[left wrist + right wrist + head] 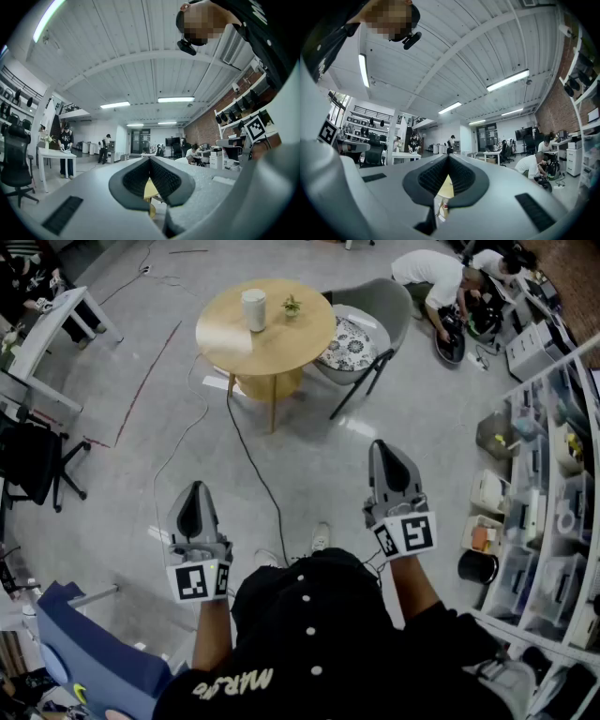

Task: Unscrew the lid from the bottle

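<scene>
An open workshop floor lay between the person and the round table [272, 343], the only work surface ahead. A grey chair [375, 320] was pushed up on the table's right, and a dark cable [248, 456] ran across the floor from its legs toward the person's feet.

The left gripper [195, 493] and right gripper [382, 451] were held level and well short of the table, side by side and pointing at it. In each gripper's own view the jaws met at the tip with nothing between them, the left gripper [150, 161] and right gripper [448, 159] both closed and empty. Only a sliver of the yellow tabletop [446, 185] showed below the pads.

The bottle [253, 309], a pale upright cylinder, stood left of centre on the table, with a small potted plant [292, 306] just beside it on its right. It looked untouched and the unscrewing not begun.

The step in hand appeared to be the approach. It would go best by stepping over the cable, coming in on the side of the table away from the chair and opening both sets of jaws before reaching. One gripper should then clamp the bottle's body low down to keep it from tipping toward the plant, while the other takes the top squarely.

The lid could not be told apart from the bottle's body at this range, nor its size or grip. Both gripper views hid the bottle behind their own closed jaws.
</scene>
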Motion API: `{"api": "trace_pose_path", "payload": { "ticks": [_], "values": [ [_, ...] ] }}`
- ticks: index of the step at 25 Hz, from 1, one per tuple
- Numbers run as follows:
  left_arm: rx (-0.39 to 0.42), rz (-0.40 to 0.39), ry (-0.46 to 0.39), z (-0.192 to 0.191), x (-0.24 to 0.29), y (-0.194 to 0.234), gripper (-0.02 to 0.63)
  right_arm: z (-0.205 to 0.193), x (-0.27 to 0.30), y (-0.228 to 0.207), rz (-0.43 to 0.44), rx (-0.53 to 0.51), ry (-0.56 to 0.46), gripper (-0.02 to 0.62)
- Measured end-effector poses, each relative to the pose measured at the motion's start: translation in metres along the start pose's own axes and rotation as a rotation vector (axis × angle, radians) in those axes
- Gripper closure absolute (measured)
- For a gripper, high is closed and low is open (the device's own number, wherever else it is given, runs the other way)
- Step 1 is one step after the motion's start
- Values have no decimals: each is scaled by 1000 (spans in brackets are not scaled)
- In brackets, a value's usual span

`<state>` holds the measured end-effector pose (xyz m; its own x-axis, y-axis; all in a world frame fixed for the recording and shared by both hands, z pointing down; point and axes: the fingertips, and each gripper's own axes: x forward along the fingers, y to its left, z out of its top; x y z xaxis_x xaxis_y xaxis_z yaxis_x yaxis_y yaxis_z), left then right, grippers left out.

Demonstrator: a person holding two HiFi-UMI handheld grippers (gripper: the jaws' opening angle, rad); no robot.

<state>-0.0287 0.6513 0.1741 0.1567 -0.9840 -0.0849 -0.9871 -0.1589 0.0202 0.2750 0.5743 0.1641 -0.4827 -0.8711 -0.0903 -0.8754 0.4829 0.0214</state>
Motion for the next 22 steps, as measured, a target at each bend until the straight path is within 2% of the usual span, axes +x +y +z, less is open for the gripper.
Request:
{"api": "trace_pose_path", "payload": {
  "ticks": [3, 8, 15, 18, 19, 20, 21, 22],
  "values": [
    [-10, 4, 10, -4, -2, 2, 602, -2, 1, 1, 4, 3, 1, 595],
    [-40, 78, 41, -13, -4, 12, 603, 2, -4, -2, -18, 36, -38, 595],
    [-3, 92, 76, -22, -7, 7, 601, -3, -6, -6, 8, 70, -29, 592],
    [-11, 57, 53, -20, -1, -2, 588, -4, -5, -15, 20, 77, -27, 566],
    [-23, 39, 39, -19, 2, -6, 442, -6, -3, -17, 33, 79, -26, 487],
    [-31, 28, 28, -18, 6, -9, 267, -8, -1, -20, 45, 80, -21, 351],
    [-32, 26, 20, -17, 10, -11, 213, -10, 2, -22, 56, 79, -14, 254],
    [-24, 27, 18, -16, 13, -14, 196, -12, 3, -26, 64, 77, -7, 214]
  ]
}}
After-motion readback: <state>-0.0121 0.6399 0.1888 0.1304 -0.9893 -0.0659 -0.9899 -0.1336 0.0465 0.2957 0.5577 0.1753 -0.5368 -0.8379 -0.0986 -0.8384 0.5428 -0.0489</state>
